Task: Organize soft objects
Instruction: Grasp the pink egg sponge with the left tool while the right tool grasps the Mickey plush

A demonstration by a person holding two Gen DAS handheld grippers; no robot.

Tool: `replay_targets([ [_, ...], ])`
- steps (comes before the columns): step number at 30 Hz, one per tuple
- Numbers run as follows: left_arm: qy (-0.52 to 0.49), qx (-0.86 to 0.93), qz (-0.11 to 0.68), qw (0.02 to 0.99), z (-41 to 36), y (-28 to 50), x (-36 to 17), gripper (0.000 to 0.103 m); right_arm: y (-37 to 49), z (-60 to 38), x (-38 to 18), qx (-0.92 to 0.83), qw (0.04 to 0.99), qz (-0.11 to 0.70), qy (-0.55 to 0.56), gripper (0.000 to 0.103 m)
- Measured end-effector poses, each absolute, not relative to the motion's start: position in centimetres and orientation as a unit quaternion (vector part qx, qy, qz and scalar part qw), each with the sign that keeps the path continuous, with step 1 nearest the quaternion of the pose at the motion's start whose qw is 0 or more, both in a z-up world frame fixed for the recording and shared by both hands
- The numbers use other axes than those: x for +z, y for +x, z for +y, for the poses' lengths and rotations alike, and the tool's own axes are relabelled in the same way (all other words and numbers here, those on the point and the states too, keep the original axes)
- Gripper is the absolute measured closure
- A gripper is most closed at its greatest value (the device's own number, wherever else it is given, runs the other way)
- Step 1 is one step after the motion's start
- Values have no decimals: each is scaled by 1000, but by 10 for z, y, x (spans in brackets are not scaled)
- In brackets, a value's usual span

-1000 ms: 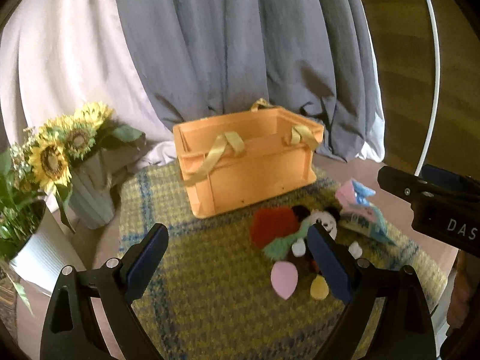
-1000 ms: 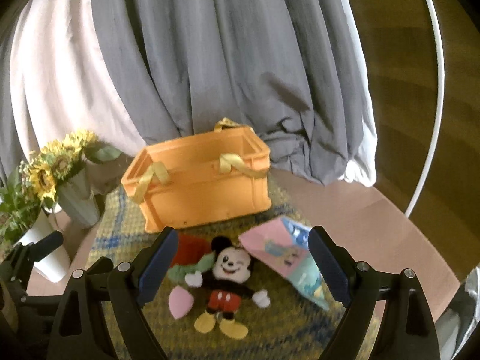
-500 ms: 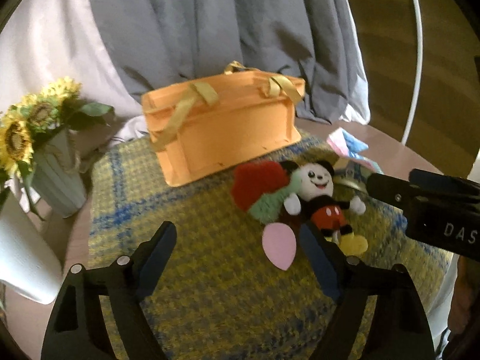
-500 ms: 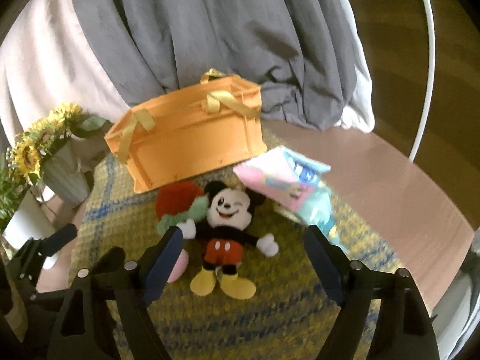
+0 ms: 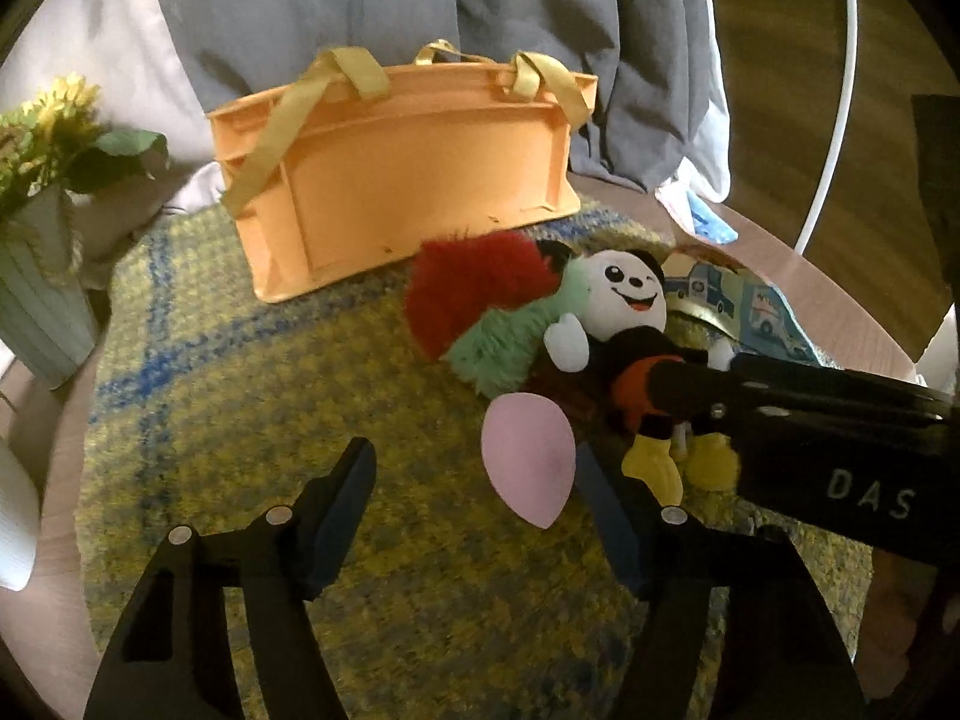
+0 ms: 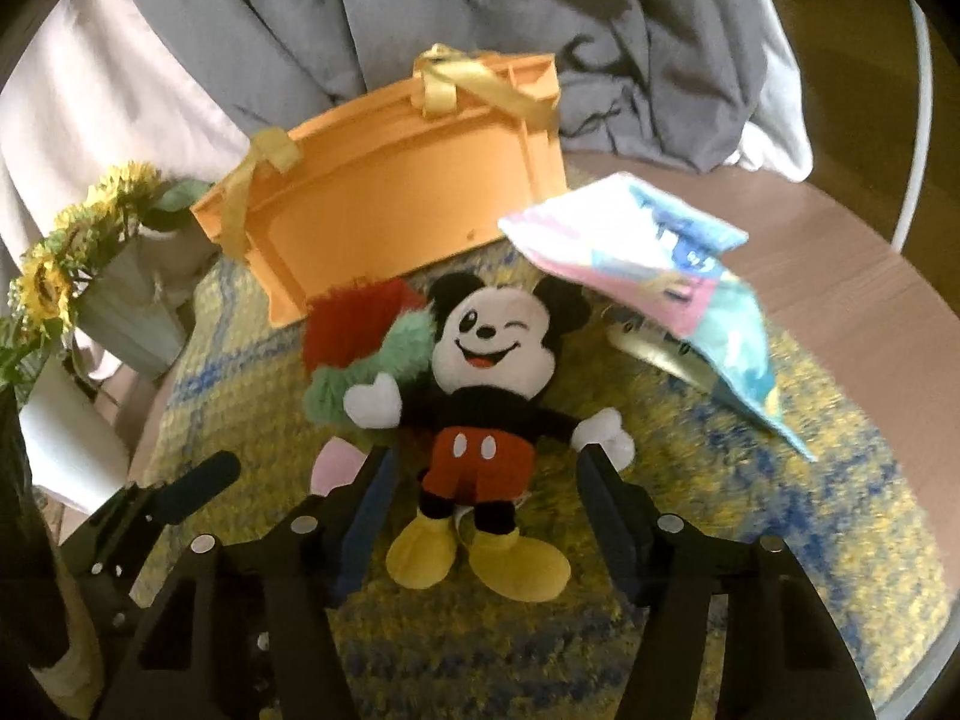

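Observation:
A mouse plush point(image 6: 486, 384) lies face up on the yellow-and-blue mat point(image 6: 780, 510), beside a red-and-green fluffy toy point(image 6: 360, 336) with a pink oval piece point(image 5: 528, 468). My right gripper point(image 6: 489, 480) hangs low over the plush, jaws closing, with its shorts and legs between the fingers; the pads do not press on it. My left gripper point(image 5: 477, 504) is closing too, with the pink oval just ahead near its right finger point(image 5: 606, 516), untouched. An orange crate point(image 5: 408, 180) with yellow straps stands behind the toys. A pastel printed pouch point(image 6: 660, 264) lies to the right.
A pale ribbed vase of sunflowers point(image 5: 42, 288) and a white pot point(image 6: 66, 438) stand at the left edge of the round brown table point(image 6: 840, 276). Grey and white cloth point(image 5: 360, 0) hangs behind the crate. The right gripper's body point(image 5: 810, 420) reaches across the plush.
Both grippers have dropped toward the mat and tilted further down, so the toys look larger and nearer. Both pairs of jaws have narrowed. The plush now sits between the right fingers.

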State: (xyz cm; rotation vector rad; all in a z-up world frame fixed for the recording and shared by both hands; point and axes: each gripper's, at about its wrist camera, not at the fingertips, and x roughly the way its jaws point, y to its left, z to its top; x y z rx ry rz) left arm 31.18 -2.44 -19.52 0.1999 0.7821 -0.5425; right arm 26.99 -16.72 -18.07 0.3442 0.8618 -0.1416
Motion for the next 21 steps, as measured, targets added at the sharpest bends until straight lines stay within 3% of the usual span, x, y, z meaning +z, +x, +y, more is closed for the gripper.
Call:
replay_targets([
  [10,94,-262,388,879,-41,321,-207,39,296,-174,-205,-35,872,450,189,52],
  [14,89,-259,398,875,-43,326,-212,47,302,-175,-211,-34,867,461,187,52],
  [21,86,-274,407,867,-49,323,-212,67,302,-181,-214,-29,866,462,187,60],
])
